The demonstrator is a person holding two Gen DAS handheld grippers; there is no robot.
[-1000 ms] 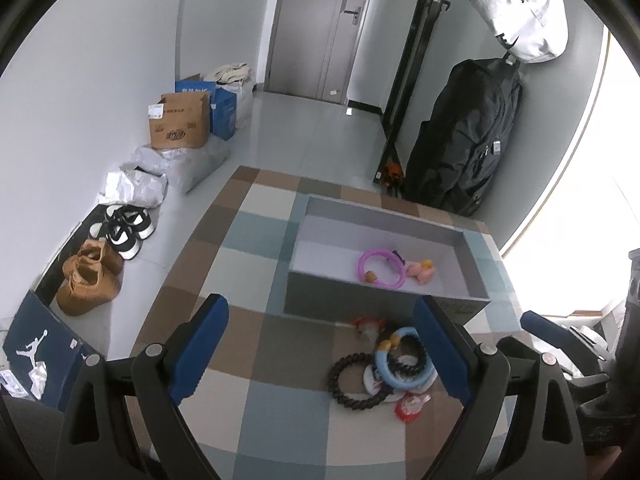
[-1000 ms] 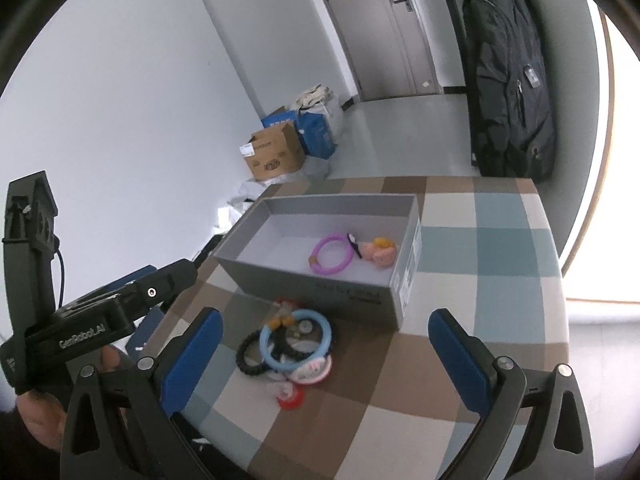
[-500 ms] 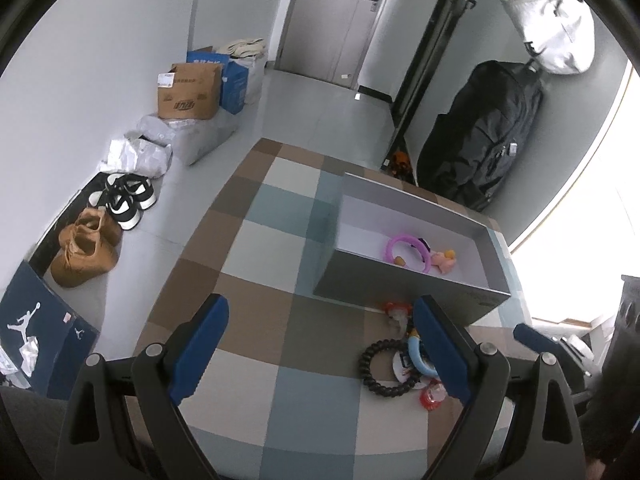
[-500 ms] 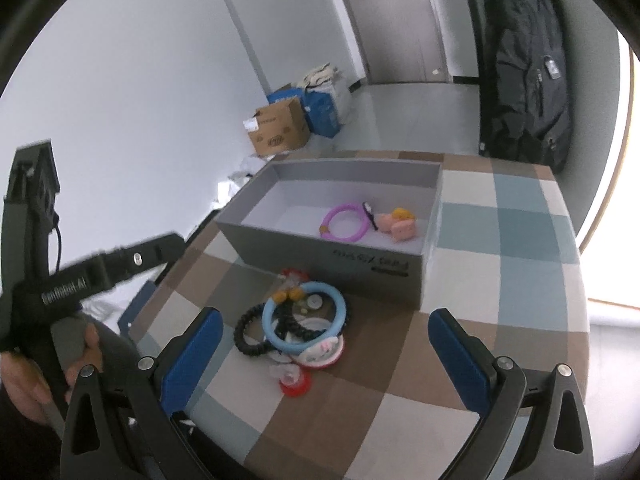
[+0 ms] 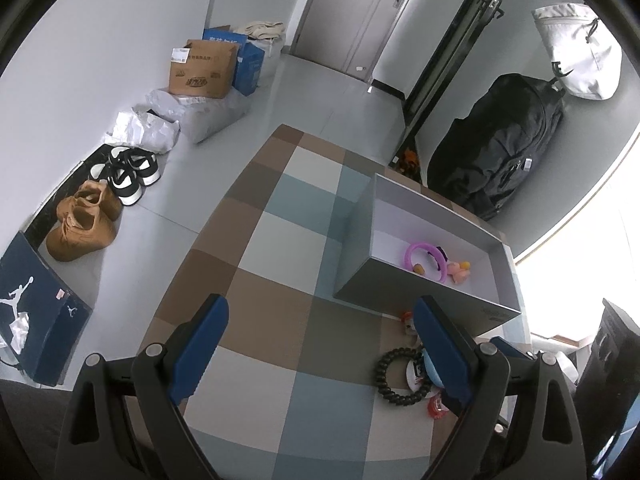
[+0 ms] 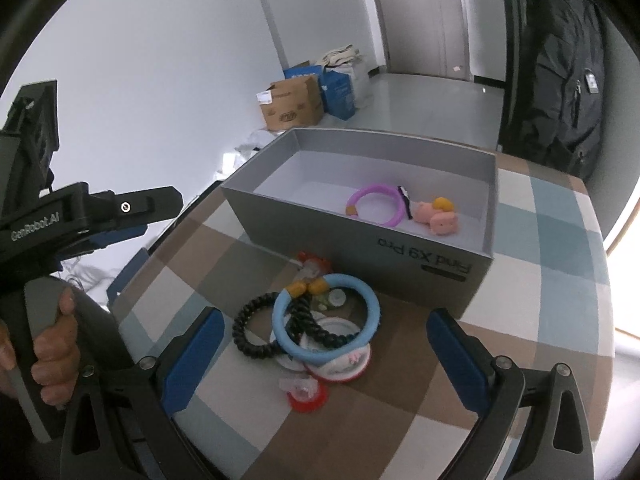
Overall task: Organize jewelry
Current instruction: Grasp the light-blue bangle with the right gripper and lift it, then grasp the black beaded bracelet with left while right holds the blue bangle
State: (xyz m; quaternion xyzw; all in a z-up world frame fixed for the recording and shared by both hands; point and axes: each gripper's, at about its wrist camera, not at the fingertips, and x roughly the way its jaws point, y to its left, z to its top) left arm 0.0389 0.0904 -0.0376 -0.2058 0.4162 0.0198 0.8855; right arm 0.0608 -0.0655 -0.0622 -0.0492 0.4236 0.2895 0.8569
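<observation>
You've barely started: only the purple bracelet [image 6: 374, 208] and pink charm [image 6: 436, 218] lie in the grey box [image 6: 352, 240], while at six o'clock from it the blue bracelet [image 6: 326, 318], black beaded bracelet [image 6: 256, 330] and small trinkets wait between your empty, wide-open right gripper [image 6: 320, 354], left gripper [image 5: 320, 352] likewise spread and idle.

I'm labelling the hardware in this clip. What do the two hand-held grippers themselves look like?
Each hand-held gripper is a black frame with silver screws and two blue finger pads. Seen from the right wrist camera, the left hand-held gripper has a grey grip, held by a bare hand, and white "GenRobot.AI" lettering.
</observation>
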